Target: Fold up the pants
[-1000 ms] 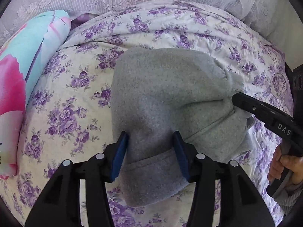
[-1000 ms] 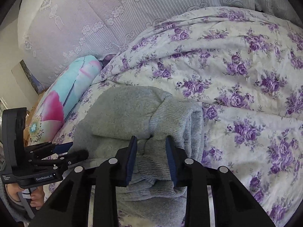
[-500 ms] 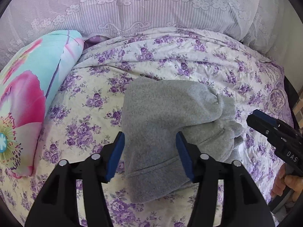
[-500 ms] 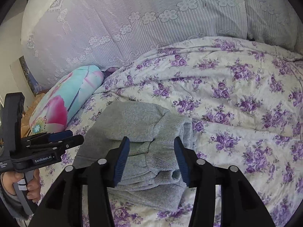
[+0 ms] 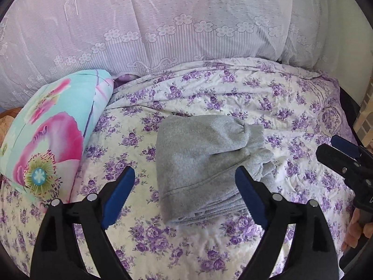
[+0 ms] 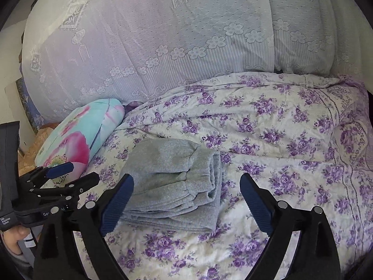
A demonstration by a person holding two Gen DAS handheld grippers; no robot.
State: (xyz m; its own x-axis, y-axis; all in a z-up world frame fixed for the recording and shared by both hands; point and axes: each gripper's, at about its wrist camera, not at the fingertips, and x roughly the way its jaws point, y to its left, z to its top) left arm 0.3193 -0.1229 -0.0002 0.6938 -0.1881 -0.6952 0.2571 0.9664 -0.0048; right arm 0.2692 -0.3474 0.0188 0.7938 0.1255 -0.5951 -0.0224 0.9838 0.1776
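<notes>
The grey pants [image 5: 205, 163] lie folded into a compact stack on the purple-flowered bedspread [image 5: 291, 107], cuffs toward the right; they also show in the right wrist view [image 6: 172, 182]. My left gripper [image 5: 184, 186] is open and empty, held back above the near edge of the stack. My right gripper [image 6: 186, 193] is open and empty, also pulled back from the pants. Each gripper shows in the other's view: the right one [image 5: 338, 154] at the far right, the left one [image 6: 67, 175] at the far left.
A turquoise and pink flowered pillow [image 5: 51, 135] lies left of the pants. Pale lace-patterned bedding [image 5: 186, 23] rises behind the bed. The bed's right edge [image 5: 345, 107] is near a dark frame. Open bedspread lies right of the pants [image 6: 291, 163].
Both grippers have opened wide and drawn back and up from the pants. The right gripper let go of the cuffs. The folded stack stays in place.
</notes>
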